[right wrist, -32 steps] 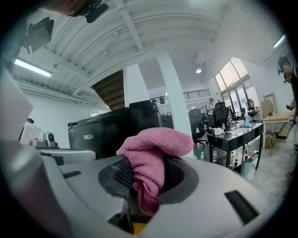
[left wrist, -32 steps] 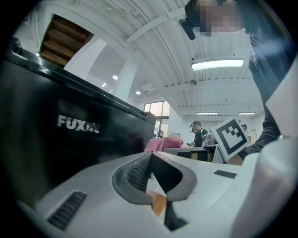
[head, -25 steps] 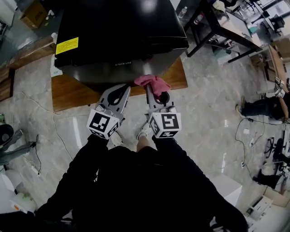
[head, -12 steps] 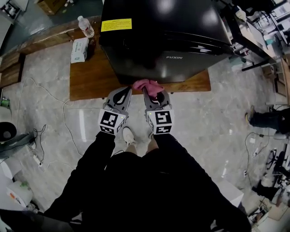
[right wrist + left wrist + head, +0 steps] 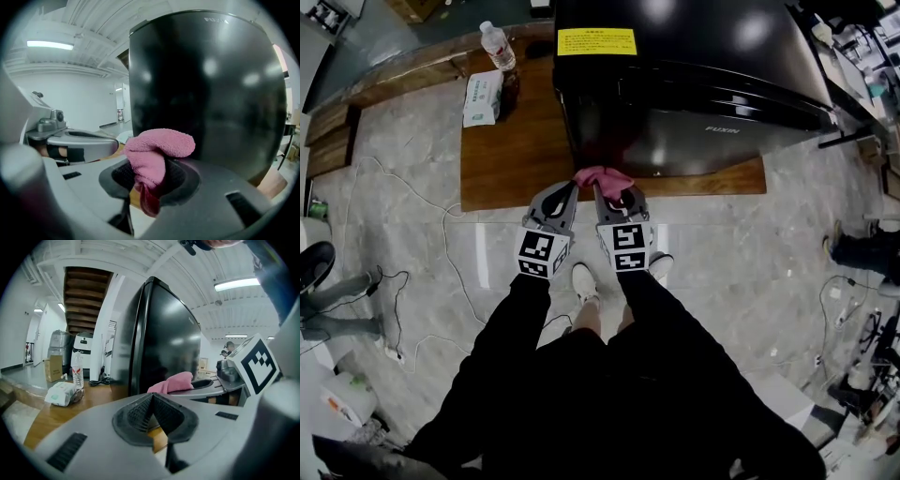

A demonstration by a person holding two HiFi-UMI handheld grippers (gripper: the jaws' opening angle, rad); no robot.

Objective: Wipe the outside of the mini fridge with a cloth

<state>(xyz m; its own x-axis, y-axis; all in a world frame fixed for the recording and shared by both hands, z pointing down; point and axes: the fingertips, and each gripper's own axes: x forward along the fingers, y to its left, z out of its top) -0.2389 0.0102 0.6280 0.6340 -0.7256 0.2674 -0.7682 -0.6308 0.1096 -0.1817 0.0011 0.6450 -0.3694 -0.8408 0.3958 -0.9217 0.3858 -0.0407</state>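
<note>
The black mini fridge (image 5: pixel 694 75) stands on a low wooden platform (image 5: pixel 511 150); it fills the right gripper view (image 5: pixel 206 89) and rises at centre in the left gripper view (image 5: pixel 164 333). My right gripper (image 5: pixel 607 190) is shut on a pink cloth (image 5: pixel 602 177), which bunches out of the jaws (image 5: pixel 157 152) close to the fridge's lower front corner. The cloth also shows in the left gripper view (image 5: pixel 173 382). My left gripper (image 5: pixel 562 194) is beside it on the left, shut with nothing between its pads (image 5: pixel 151 411).
A water bottle (image 5: pixel 498 44) and a pack of tissues (image 5: pixel 483 97) rest on the platform left of the fridge. Cables (image 5: pixel 441 253) trail over the marble floor. A table (image 5: pixel 862 75) with clutter stands to the right. My shoes (image 5: pixel 584 281) are near the platform edge.
The view has shifted so the fridge sits further right. Both grippers stay together at the platform's front edge, the cloth still held by the right one near the fridge's left front corner.
</note>
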